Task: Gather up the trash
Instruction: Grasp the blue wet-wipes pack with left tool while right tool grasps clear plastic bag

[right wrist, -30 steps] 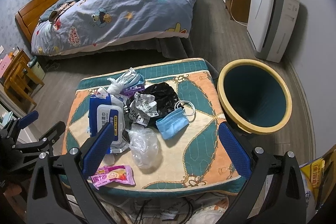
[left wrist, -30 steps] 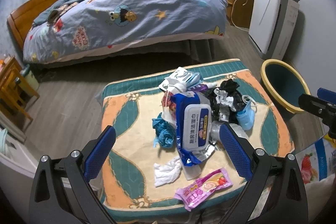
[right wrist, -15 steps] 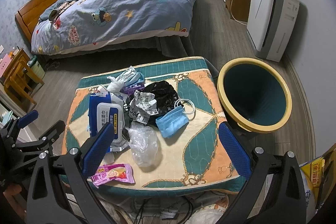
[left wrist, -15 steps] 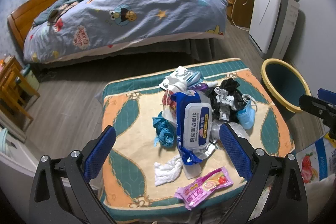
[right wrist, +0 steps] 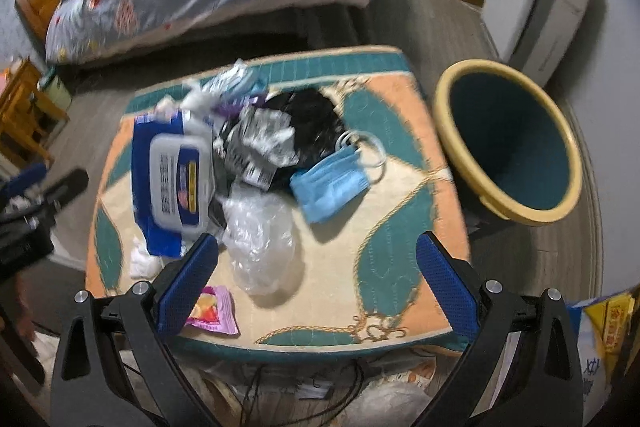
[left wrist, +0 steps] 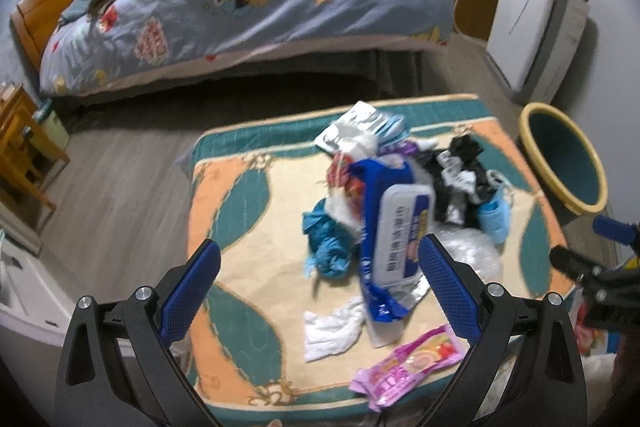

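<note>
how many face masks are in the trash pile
1 clearly: a blue face mask at the pile's right edge, against the black bag, nearest the bin. More may be buried.

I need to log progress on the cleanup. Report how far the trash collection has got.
Nothing looks done: the bin shows only its dark inside, no trash visible. Nothing is in hand: the left gripper and right gripper both have their jaws wide apart and empty above the table. All is left: the wipes pack, face mask, clear plastic bag, pink wrapper and white tissue.
</note>
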Available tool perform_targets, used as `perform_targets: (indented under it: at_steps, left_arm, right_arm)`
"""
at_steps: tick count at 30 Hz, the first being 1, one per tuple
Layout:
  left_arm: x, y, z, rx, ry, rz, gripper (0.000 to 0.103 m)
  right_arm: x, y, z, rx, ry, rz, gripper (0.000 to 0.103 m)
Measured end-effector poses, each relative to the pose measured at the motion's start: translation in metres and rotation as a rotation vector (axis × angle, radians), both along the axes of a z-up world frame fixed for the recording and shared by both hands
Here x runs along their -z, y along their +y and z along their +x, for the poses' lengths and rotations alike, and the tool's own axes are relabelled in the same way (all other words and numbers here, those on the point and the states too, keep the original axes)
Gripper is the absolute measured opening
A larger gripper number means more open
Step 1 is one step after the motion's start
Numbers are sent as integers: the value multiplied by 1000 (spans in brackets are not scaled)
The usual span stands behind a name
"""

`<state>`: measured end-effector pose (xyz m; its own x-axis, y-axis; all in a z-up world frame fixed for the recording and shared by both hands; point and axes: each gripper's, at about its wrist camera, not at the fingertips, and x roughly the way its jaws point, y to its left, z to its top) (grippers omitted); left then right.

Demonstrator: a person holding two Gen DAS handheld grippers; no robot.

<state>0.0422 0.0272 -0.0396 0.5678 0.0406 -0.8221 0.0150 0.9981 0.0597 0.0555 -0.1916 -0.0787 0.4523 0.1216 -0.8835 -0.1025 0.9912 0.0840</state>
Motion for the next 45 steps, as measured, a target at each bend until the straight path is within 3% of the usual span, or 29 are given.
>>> perform_targets:
  at_steps: [9,12,15,19,21,24,28,35,40,45]
  left_arm:
    - [21,14,21,-7,29,-38,97]
    - [26,6,27,31,37,-85,94]
    - [28,-5,31,83,35,-113,81]
    - [45,-22,40,137,93,-111,62]
    - [52,-26,43,153,110,-108,52]
    - [62,-32,45,172,144,-96,27]
    - [53,-37,40,202,122,-79,10]
    - [24,-45,30,237,32,-45,9]
    - [-5,-51,26,254,-40,-63,8]
    - [-43,-55,28,257,-129,-32,8]
  right_arm:
    - [44,28,7,-78,84,-15,96]
    - [56,29,12,-72,117,5,84]
    - [67,26,15,-59,158,56,71]
    - [76,26,21,-61,179,86,61]
    - [82,27,23,-59,197,112,50]
    - [85,30,23,-76,216,130,32]
    - [73,34,22,-105,204,152,21]
    - [40,20,20,-91,175,216,13]
    - [1,-2,20,-73,134,269,12]
    - [-43,-32,16,-90,84,353,12]
